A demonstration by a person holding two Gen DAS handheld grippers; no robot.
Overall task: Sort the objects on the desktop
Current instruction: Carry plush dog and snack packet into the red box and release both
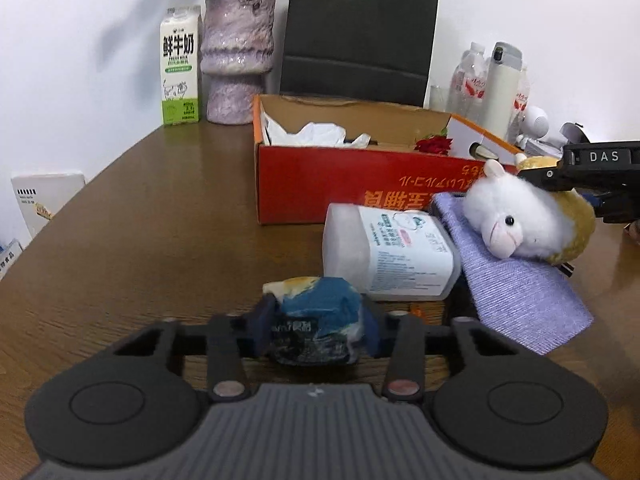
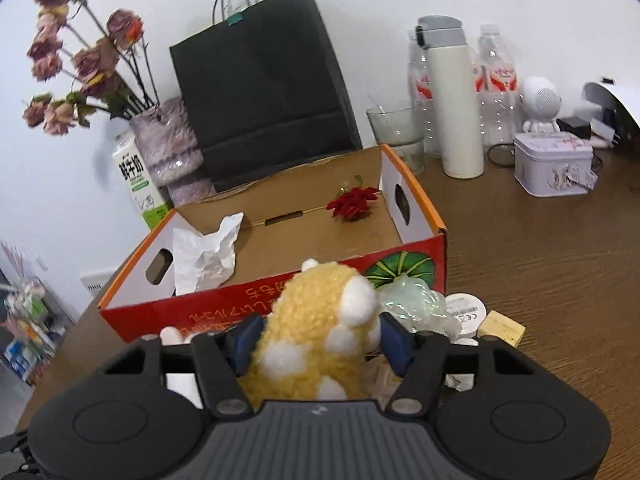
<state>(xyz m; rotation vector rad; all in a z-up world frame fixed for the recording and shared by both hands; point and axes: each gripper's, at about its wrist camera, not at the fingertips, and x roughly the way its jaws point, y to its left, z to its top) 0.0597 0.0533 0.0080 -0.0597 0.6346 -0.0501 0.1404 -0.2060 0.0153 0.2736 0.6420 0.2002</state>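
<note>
Brown wooden surface (image 1: 160,216) against a white wall, cluttered toward the right, bare on the left.

Red box (image 2: 304,292) open-topped at centre, front wall facing both cameras, holding crumpled paper (image 2: 208,252) and a red flower (image 2: 352,204). Behind the box, along the wall: milk carton (image 1: 180,68), vase (image 1: 236,60), black bag (image 1: 360,32), bottles (image 2: 496,88), flask (image 2: 452,96), tin (image 2: 552,164). Left gripper (image 1: 316,328) pinching a blue crumpled wrapper (image 1: 320,312), low over the surface just before a white jar (image 1: 388,256) lying on its side. Right gripper (image 2: 320,340) clamped on a yellow-and-white plush (image 2: 316,336), just short of the box's front edge, above a purple cloth (image 1: 520,292). Wide bare wood left of the box, running to the surface's left edge.
</note>
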